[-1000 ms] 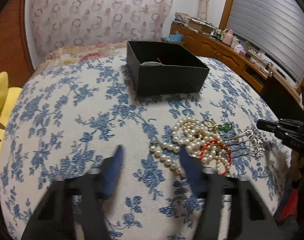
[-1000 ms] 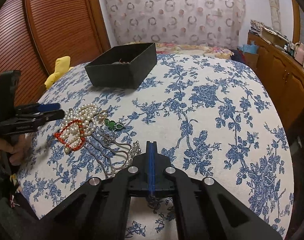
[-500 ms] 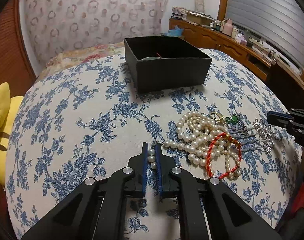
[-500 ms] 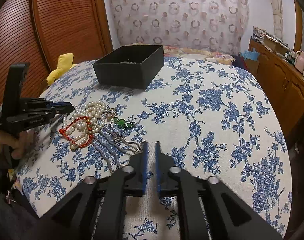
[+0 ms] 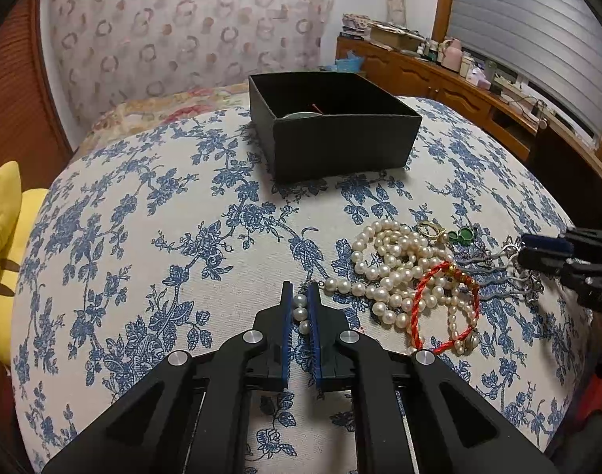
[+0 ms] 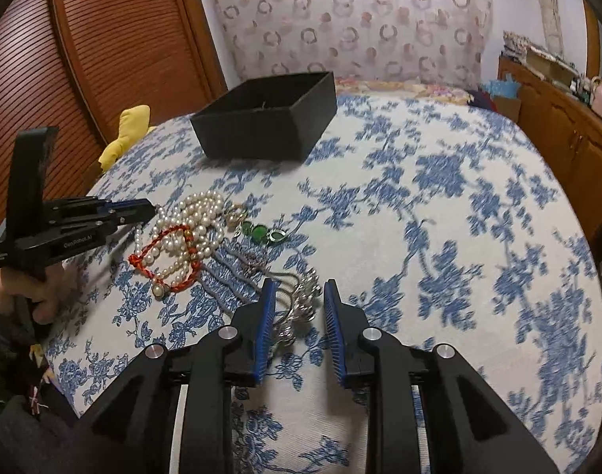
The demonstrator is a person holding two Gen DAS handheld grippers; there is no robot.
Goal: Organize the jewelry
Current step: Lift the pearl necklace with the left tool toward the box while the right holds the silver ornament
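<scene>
Pinching the end of the pearl necklace [image 5: 384, 272], your left hand-held gripper [image 5: 301, 304] has its blue pads pressed onto three pearls. The strand lies heaped on the floral bed [image 5: 142, 217] beside a red bracelet [image 5: 439, 308] and green earrings [image 6: 261, 233]. Your right hand-held gripper [image 6: 299, 296] is spread over the silver chains [image 6: 297, 304]. The black box [image 5: 332, 142] sits beyond, well apart.

A bed with a white cover full of blue flowers [image 5: 150, 213]. On it, far ahead of the left fingers, a black box [image 5: 340, 146]. Just right of those fingers, a heap of pearls [image 5: 391, 260], a red string ring [image 5: 427, 296], green stones [image 6: 261, 233]. Between the right fingers, silver hooks [image 6: 301, 296].
</scene>
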